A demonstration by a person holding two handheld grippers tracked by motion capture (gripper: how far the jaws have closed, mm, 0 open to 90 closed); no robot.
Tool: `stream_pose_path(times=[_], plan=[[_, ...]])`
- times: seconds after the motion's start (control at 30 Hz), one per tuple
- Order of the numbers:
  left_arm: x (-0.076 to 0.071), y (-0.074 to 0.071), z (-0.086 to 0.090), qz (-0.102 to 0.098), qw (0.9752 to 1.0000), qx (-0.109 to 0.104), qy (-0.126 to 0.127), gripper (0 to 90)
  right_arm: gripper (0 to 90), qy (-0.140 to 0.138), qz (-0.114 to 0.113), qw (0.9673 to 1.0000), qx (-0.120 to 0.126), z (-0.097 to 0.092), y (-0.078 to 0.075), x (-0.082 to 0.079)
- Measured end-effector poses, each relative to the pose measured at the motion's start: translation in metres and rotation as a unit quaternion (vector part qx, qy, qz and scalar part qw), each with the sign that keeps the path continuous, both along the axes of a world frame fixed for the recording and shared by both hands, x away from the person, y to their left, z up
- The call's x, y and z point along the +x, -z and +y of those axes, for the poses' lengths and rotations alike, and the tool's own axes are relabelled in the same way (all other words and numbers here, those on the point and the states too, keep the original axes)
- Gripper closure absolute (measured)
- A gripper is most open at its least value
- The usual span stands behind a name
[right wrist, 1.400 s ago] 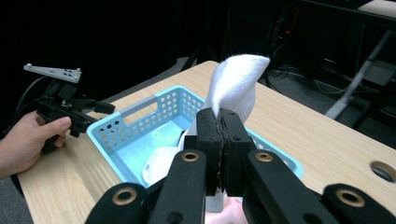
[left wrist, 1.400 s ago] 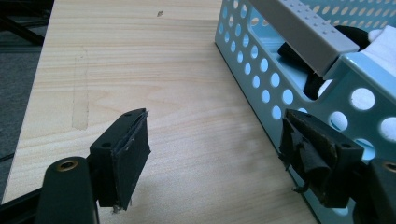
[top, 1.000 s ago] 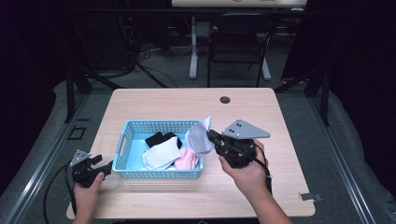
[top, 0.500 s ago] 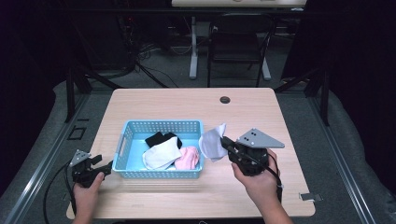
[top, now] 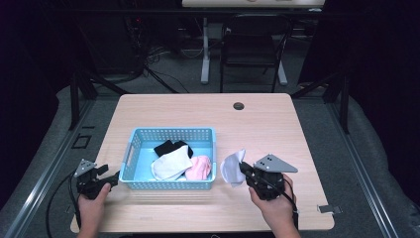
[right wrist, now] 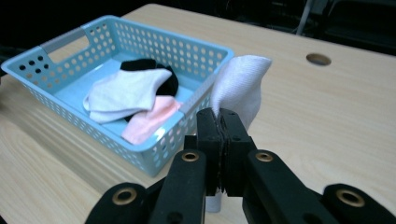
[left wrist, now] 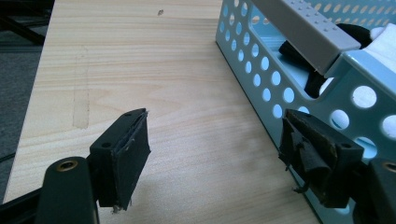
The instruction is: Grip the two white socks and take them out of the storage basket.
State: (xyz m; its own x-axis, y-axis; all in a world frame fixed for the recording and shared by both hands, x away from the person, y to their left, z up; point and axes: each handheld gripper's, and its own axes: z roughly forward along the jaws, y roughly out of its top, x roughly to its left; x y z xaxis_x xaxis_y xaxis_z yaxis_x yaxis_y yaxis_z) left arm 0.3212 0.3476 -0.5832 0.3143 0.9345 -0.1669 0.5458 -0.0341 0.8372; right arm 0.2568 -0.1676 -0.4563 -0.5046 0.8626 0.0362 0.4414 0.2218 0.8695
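Pinching a white sock, right tongs (left tongs gape) flank basket.

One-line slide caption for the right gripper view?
Right claw shut on a white sock beside the blue basket holding white, pink and black socks.

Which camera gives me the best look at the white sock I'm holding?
The right gripper view: the white sock sits close up, pinched between the shut jaws of the right tool. The high view shows it small, beside the blue basket. The left gripper view looks along the basket's wall instead.
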Motion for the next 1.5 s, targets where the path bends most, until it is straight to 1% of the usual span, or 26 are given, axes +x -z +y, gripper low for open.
stream_pose_path(times=[0.13,0.17,0.23,0.3,0.33,0.37,0.4,0.43,0.5,0.57,0.67,0.73,0.83,0.87,0.93,0.97,1.0,1.07,1.1,1.13,1.17,1.2,1.23,1.33,1.43,1.5], plan=[[0.000,0.000,0.000,0.000,1.0000,0.000,0.000,23.9,88.4,0.008,0.016,0.9998,0.001,-0.005,0.019,0.002],[0.000,0.000,0.000,0.000,1.0000,0.000,0.000,23.9,88.4,0.008,0.016,0.9998,0.001,-0.005,0.019,0.002],[0.000,0.000,0.000,0.000,1.0000,0.000,0.000,23.9,88.3,0.012,0.023,0.9997,0.004,-0.009,0.026,0.003],[0.000,0.000,0.000,0.000,1.0000,0.000,0.000,23.9,88.3,0.019,0.029,0.9994,0.001,-0.014,0.033,0.004],[0.000,0.000,0.000,0.000,1.0000,0.000,0.000,24.0,88.3,0.031,0.031,0.9990,-0.006,-0.020,0.040,0.005],[0.000,0.000,0.000,0.000,1.0000,0.000,0.000,24.0,88.3,0.031,0.031,0.9990,-0.006,-0.020,0.040,0.005],[0.000,0.000,0.000,0.000,1.0000,0.000,0.000,23.9,88.3,0.038,0.032,0.9988,-0.001,-0.024,0.043,0.006],[0.000,0.000,0.000,0.000,1.0000,0.000,0.000,24.0,88.3,0.042,0.039,0.9984,0.001,-0.029,0.046,0.008],[0.000,0.000,-0.001,0.000,1.0000,0.000,0.000,24.0,88.3,0.058,0.048,0.9972,0.005,-0.039,0.053,0.011],[0.000,0.000,0.000,0.001,1.0000,0.001,0.000,23.9,88.2,0.069,0.065,0.9953,0.016,-0.049,0.060,0.014],[0.000,0.000,-0.001,0.001,1.0000,0.001,0.000,23.9,88.2,0.087,0.084,0.9925,0.019,-0.060,0.072,0.019],[0.000,0.000,-0.001,0.001,1.0000,0.002,0.001,23.9,88.2,0.096,0.090,0.9911,0.020,-0.066,0.078,0.022],[0.001,0.001,-0.001,0.001,1.0000,0.003,0.001,24.0,88.2,0.107,0.102,0.9890,0.011,-0.072,0.086,0.027],[0.001,0.001,-0.001,0.001,1.0000,0.002,0.001,24.0,88.2,0.112,0.104,0.9881,0.018,-0.075,0.089,0.029],[0.000,0.000,-0.001,0.001,1.0000,0.002,0.002,24.0,87.8,0.120,0.108,0.9865,0.025,-0.078,0.092,0.031],[0.000,0.000,-0.001,0.001,1.0000,0.002,0.002,24.0,86.3,0.124,0.110,0.9858,0.030,-0.080,0.094,0.031],[0.000,0.000,-0.001,0.002,1.0000,0.002,0.002,24.0,82.6,0.126,0.109,0.9854,0.032,-0.080,0.096,0.031],[0.000,0.001,-0.001,0.001,1.0000,0.002,0.002,23.9,76.2,0.134,0.101,0.9854,0.030,-0.083,0.098,0.028],[0.000,0.000,-0.001,0.001,1.0000,0.002,0.002,23.9,76.2,0.134,0.101,0.9854,0.030,-0.083,0.098,0.028],[0.000,0.000,-0.001,0.001,1.0000,0.002,0.002,24.0,72.7,0.136,0.097,0.9854,0.032,-0.083,0.099,0.028],[0.000,0.000,-0.001,0.001,1.0000,0.002,0.002,23.9,67.1,0.138,0.092,0.9857,0.033,-0.084,0.099,0.027],[0.000,0.000,-0.001,0.001,1.0000,0.002,0.002,24.0,62.3,0.144,0.078,0.9860,0.030,-0.084,0.099,0.025],[0.001,0.000,-0.001,0.001,1.0000,0.002,0.002,23.9,61.3,0.148,0.070,0.9860,0.029,-0.084,0.099,0.024],[0.000,0.000,-0.001,0.005,1.0000,0.005,0.003,24.0,57.0,0.152,0.057,0.9864,0.025,-0.083,0.098,0.022],[0.000,0.000,-0.001,0.004,1.0000,0.004,0.003,24.0,55.6,0.151,0.049,0.9873,0.013,-0.081,0.098,0.022],[0.001,0.001,-0.001,0.001,1.0000,0.002,0.001,23.9,54.8,0.151,0.044,0.9875,0.010,-0.079,0.098,0.021]])
